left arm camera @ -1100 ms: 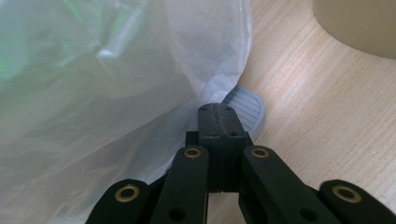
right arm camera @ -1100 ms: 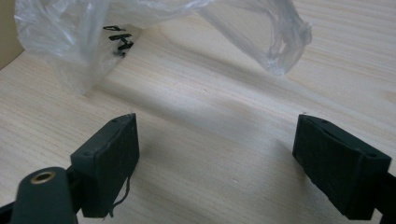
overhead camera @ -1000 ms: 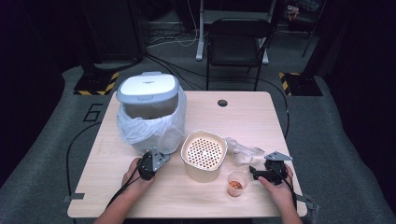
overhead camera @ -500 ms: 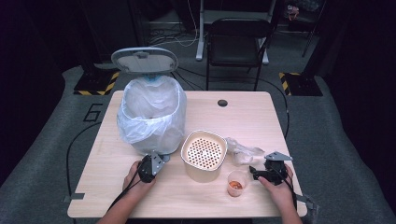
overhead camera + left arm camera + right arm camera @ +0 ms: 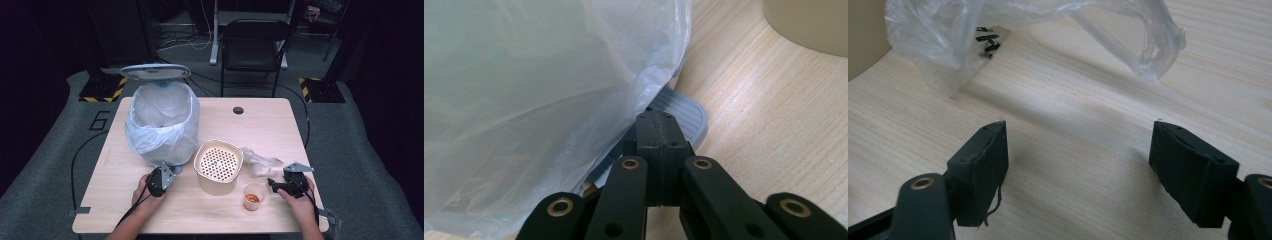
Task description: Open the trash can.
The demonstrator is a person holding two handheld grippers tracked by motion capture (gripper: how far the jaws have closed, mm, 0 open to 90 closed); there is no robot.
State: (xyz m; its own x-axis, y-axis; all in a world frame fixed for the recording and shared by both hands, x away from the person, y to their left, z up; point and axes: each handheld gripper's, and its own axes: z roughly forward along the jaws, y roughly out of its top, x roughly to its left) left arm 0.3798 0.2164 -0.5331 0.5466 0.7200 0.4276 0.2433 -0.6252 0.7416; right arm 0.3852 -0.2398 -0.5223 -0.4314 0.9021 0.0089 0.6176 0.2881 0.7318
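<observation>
A bin (image 5: 162, 125) lined with a clear plastic bag (image 5: 534, 85) stands at the left of the table, its grey lid (image 5: 155, 71) raised. My left gripper (image 5: 168, 175) (image 5: 659, 131) is shut with nothing in it, and its tips rest on the bin's grey foot pedal (image 5: 684, 112). My right gripper (image 5: 272, 183) (image 5: 1078, 165) is open low over bare wood. Its jaws have just been closing a little with nothing between them. A crumpled clear bag (image 5: 1023, 30) (image 5: 260, 161) lies just ahead of it. A small cup (image 5: 252, 196) with orange bits stands to its left.
A beige tub with a perforated insert (image 5: 217, 165) sits mid-table between the two hands. A round cable hole (image 5: 238, 110) is at the far side of the tabletop (image 5: 270, 130). A black chair (image 5: 252, 50) stands beyond the table.
The bin's lid, closed a second ago, has swung up and now stands open. Both hands have stayed about where they were.
</observation>
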